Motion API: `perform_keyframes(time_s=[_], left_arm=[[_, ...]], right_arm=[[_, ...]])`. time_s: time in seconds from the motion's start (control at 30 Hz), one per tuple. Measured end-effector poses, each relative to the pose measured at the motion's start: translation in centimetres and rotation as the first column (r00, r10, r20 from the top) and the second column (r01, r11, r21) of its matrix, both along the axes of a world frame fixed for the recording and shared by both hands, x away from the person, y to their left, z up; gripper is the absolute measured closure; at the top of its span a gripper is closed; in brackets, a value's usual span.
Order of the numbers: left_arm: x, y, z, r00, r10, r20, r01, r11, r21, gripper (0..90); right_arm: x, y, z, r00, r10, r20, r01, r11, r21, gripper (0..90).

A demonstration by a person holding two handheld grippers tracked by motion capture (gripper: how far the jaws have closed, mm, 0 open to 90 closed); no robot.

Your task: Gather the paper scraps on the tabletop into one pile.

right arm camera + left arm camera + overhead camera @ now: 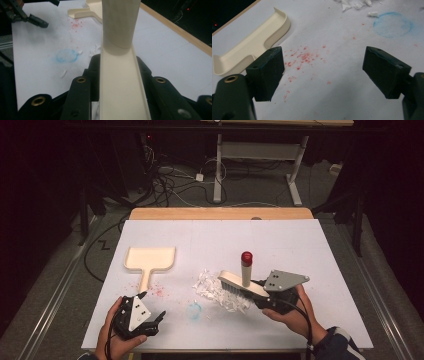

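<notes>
So the right gripper (260, 292) has its jaws clamped on one brush (243, 286), over the table (310, 250) right beside the single pile of paper scraps (215, 290). The brush head runs up-left to down-right in the high view, bristles down, handle sticking straight up with a red tip. Left gripper (152, 307) is spread wide with nothing in it, near the one dustpan (149, 258).

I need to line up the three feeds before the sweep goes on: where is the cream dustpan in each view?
High view: dustpan lies left of centre, handle toward the person.
Left gripper view: dustpan at upper left, behind the left jaw.
Right gripper view: dustpan at top centre, partly behind the brush.
Shared landmark: blue ring stain.
</notes>
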State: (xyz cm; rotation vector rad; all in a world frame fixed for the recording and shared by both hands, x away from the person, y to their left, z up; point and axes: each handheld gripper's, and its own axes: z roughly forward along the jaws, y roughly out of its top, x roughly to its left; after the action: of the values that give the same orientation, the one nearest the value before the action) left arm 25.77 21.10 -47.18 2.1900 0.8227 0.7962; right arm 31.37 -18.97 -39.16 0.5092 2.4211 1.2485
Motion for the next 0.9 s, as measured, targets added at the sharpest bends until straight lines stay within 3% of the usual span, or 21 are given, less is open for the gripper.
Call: perform_keyframes(time_s=[0.23, 0.43, 0.57, 0.67, 0.8, 0.9], left_arm=[[0.0, -0.1, 0.0, 1.0000, -0.004, -0.001, 0.004, 1.0000, 0.008, 16.7], [0.1, -0.3, 0.0, 0.9999, -0.011, -0.002, 0.011, 0.9998, 0.013, 16.7], [0.1, -0.6, 0.0, 0.9997, -0.024, -0.001, 0.024, 0.9995, 0.020, 16.7], [0.3, -0.7, -0.1, 0.9993, -0.036, -0.007, 0.037, 0.9991, 0.020, 16.9], [0.3, -0.8, -0.2, 0.9988, -0.048, -0.010, 0.048, 0.9986, 0.021, 17.6], [0.3, -0.9, -0.3, 0.9987, -0.050, -0.012, 0.050, 0.9985, 0.023, 17.6]], right_arm=[[-1.8, -3.9, 0.0, 0.9998, -0.013, -0.018, 0.013, 1.000, -0.011, 67.5], [-2.5, -6.0, -1.7, 0.9967, -0.050, -0.064, 0.048, 0.998, -0.031, 67.7], [-2.2, -5.3, -3.5, 0.9938, -0.046, -0.101, 0.040, 0.997, -0.062, 67.8], [-1.8, -4.2, -4.2, 0.9934, -0.020, -0.113, 0.017, 0.999, -0.033, 67.8], [-1.0, -2.5, -4.6, 0.9964, 0.001, -0.085, -0.003, 1.000, -0.015, 67.8], [-0.1, -1.3, -4.6, 0.9958, 0.014, -0.090, -0.013, 1.000, 0.013, 67.9]])
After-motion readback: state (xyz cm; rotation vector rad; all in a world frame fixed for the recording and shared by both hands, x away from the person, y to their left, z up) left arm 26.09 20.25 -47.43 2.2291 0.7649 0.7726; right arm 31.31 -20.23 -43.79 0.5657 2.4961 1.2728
